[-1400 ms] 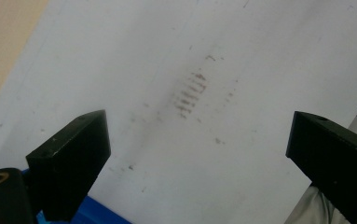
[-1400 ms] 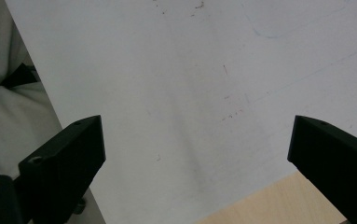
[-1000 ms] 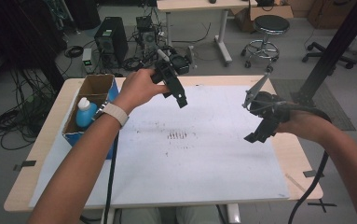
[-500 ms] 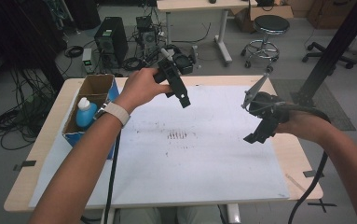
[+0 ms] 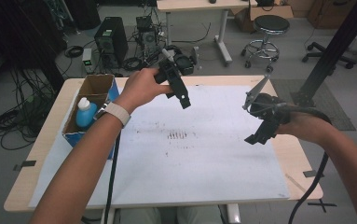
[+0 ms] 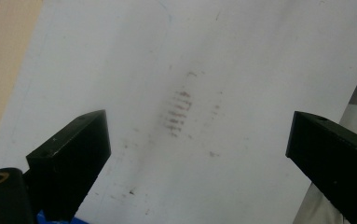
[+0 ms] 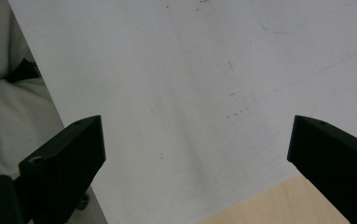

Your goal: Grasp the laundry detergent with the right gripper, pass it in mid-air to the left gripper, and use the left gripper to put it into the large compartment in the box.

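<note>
**Ana:** Where is the left gripper (image 5: 178, 88)?

**Ben:** It is up in the air, over the far part of the white sheet (image 5: 190, 158). Its jaws are wide apart and nothing is between them. Through the gap, its own camera sees a dark smudge (image 6: 178, 114) on the sheet.

**Ana:** And the right gripper (image 5: 260, 126)?

**Ben:** It is also in the air, near the sheet's right edge. Its jaws are wide apart and hold nothing.

**Ana:** What else is on the table (image 5: 50, 140)?

**Ben:** A box (image 5: 92, 88) sits at the left side. A blue bottle (image 5: 85, 114) stands inside it. Both grippers are well apart from it.
</note>
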`<action>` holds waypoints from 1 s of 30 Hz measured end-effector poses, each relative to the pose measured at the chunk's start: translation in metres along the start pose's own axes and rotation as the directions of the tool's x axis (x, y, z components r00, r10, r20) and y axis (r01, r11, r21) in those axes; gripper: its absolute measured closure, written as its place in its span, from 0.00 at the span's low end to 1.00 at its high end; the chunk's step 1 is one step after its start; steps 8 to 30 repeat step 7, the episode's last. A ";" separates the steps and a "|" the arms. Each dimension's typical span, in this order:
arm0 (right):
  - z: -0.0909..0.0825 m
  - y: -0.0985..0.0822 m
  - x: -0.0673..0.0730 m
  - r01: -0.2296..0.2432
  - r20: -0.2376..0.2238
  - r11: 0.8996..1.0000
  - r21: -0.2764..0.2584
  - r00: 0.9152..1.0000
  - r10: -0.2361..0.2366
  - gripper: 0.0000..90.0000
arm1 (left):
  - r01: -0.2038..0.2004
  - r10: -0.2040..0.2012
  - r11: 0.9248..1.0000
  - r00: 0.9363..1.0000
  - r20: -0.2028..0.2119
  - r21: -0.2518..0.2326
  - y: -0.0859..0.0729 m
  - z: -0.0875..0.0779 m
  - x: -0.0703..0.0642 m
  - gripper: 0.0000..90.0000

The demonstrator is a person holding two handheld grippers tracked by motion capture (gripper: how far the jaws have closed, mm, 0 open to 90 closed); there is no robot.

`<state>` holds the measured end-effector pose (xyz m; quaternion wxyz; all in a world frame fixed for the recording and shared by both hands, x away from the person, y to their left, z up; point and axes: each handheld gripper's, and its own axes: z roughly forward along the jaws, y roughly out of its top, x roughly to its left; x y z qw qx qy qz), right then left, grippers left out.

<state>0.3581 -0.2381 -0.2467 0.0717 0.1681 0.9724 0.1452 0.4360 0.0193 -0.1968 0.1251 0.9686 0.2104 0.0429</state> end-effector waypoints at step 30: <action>0.000 -0.001 0.001 -0.002 -0.001 1.000 0.000 1.000 0.002 0.04 | 0.004 -0.004 1.000 1.000 0.001 0.000 -0.001 -0.001 -0.001 0.08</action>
